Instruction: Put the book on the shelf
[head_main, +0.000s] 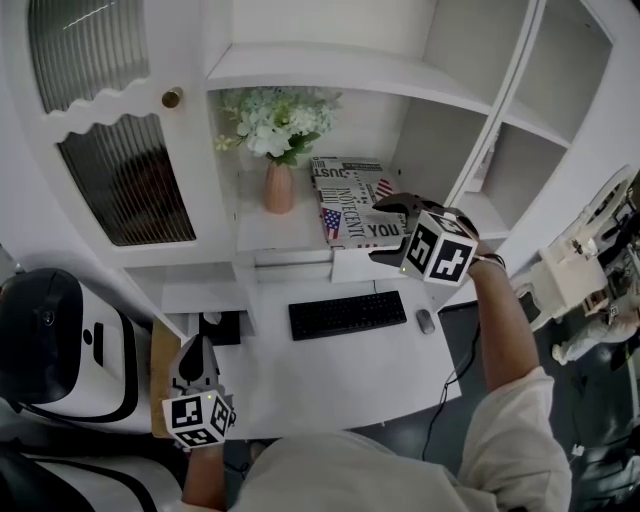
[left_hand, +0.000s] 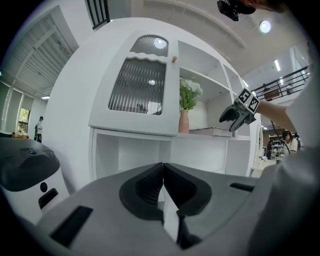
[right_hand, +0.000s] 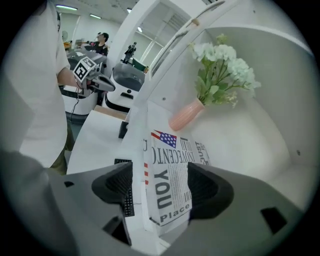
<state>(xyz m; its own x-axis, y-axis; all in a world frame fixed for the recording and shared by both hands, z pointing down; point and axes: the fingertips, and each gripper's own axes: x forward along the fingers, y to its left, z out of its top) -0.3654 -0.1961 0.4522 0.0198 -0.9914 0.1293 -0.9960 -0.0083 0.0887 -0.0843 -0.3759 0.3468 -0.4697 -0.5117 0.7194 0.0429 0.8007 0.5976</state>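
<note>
We face a tall white shelf unit (head_main: 330, 65). It has a ribbed-glass cabinet door (head_main: 125, 180) at about 10 o'clock in the head view. Below it is a white desk (head_main: 330, 375), and at 8 o'clock stands a rounded white and black machine (head_main: 60, 340).

The book (head_main: 350, 200) lies flat on the shelf just above the desk, at 12 o'clock from the black keyboard (head_main: 347, 314). Its cover is newspaper print with a stars-and-stripes flag, and we can read "JUST", "INNOCENT", "YOU" and, lower down, "Place". A pink vase (head_main: 279, 187) of white flowers stands at the book's 9 o'clock, near it but apart.

The right tongs (head_main: 381, 232) hang over the book's near right corner, pointing steeply down. They are spread, and the book shows in the gap with no pad pressing on it. The left tongs (head_main: 197, 352), at 7 o'clock over the desk edge, are pressed together on nothing.

A grey mouse (head_main: 425, 321) sits at 3 o'clock from the keyboard. A small brass knob (head_main: 172, 97) is on the door.
</note>
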